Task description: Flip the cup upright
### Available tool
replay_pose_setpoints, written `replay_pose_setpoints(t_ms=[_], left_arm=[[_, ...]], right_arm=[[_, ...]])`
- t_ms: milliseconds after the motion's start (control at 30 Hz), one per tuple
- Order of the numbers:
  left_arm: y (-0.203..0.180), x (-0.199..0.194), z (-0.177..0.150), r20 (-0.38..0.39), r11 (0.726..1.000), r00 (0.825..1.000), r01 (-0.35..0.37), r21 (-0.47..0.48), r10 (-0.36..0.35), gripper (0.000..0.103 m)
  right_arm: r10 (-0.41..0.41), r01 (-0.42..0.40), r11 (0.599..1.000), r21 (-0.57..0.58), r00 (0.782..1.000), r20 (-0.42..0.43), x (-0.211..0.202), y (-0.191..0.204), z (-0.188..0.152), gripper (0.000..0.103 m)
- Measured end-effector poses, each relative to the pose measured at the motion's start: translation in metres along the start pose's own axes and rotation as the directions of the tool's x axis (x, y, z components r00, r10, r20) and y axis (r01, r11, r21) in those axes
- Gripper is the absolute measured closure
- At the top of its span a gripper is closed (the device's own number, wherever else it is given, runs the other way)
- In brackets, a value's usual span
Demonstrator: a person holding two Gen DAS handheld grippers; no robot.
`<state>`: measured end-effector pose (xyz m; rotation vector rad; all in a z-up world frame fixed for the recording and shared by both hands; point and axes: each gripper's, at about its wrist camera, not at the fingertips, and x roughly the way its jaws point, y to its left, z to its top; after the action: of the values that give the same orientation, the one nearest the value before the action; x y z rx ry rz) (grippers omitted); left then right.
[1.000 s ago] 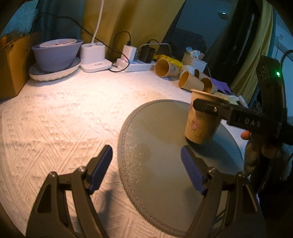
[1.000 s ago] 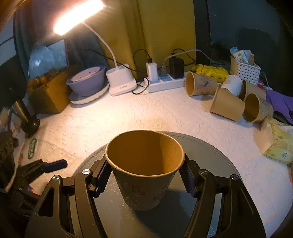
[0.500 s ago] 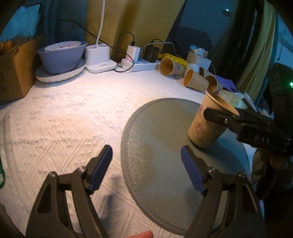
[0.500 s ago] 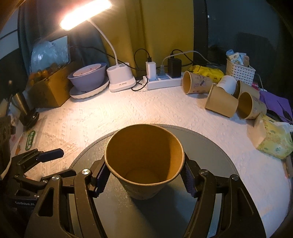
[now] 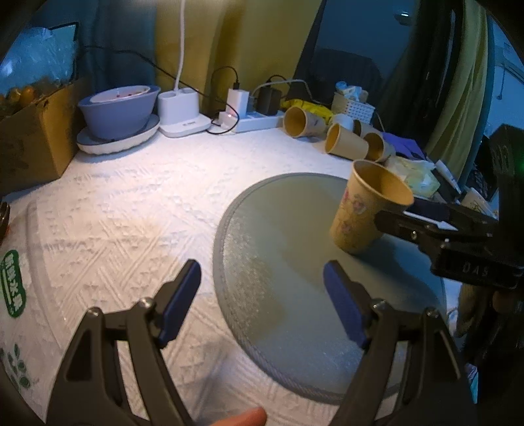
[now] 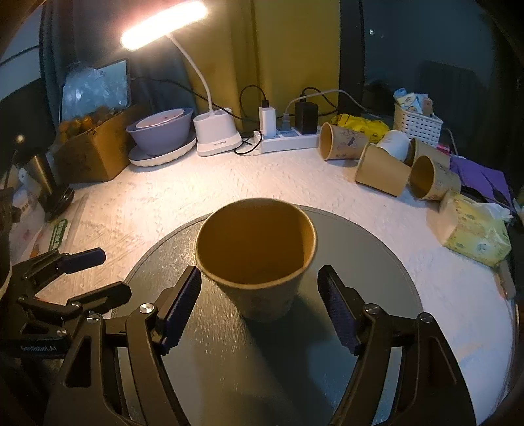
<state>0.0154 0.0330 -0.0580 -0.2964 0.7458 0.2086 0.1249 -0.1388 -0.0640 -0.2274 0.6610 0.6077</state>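
The paper cup stands mouth-up on the round grey mat, toward the mat's right edge as the left wrist view shows it; it looks empty, so I judge it very light, thin-walled and easy to dent or tip; the printed wall is probably dry and not slippery, but the rolled rim is the only stiff part; the best hold would be across the mid wall, below the rim, with gentle pressure so the wall does not buckle; a nudge from either finger could topple it, since nothing weighs it down.

The right gripper sits around the cup with its jaws spread; both ribbed pads stand clear of the wall, with a gap on each side, so nothing is held; the flip looks done, and what remains is to draw back without brushing the cup.

The left gripper is open and empty, near the mat's left edge, well apart from the cup.

Toward the far right edge of the white textured tablecloth lie several spare cups on their sides; a desk lamp lights the far edge.
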Motion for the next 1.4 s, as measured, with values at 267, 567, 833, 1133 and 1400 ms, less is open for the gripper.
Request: replay_pose_setpoints(t_ms=[267, 567, 833, 1133, 1400], left_arm=[[-0.012, -0.023, -0.008, 0.025, 1.000, 1.000, 0.016, 0.019, -0.016, 0.024], [-0.026, -0.046, -0.017, 0.068, 0.998, 0.997, 0.044, 0.037, -0.046, 0.024], [-0.041, -0.063, -0.025, 0.090, 0.992, 0.993, 0.063, 0.106, -0.072, 0.024], [-0.052, -0.090, -0.031, 0.146, 0.986, 0.986, 0.060, 0.155, -0.083, 0.024], [-0.060, -0.120, -0.031, 0.223, 0.975, 0.971, 0.031, 0.218, -0.081, 0.024]], right_arm=[[-0.020, 0.020, 1.000, 0.012, 1.000, 0.021, -0.025, 0.000, -0.016, 0.026], [-0.057, 0.056, 0.998, 0.027, 0.997, 0.042, -0.052, -0.001, -0.032, 0.026], [-0.084, 0.081, 0.996, 0.045, 0.994, 0.066, -0.075, -0.003, -0.045, 0.026], [-0.094, 0.086, 0.993, 0.074, 0.990, 0.108, -0.101, 0.000, -0.059, 0.026], [-0.124, 0.113, 0.990, 0.080, 0.981, 0.150, -0.134, 0.011, -0.069, 0.026]])
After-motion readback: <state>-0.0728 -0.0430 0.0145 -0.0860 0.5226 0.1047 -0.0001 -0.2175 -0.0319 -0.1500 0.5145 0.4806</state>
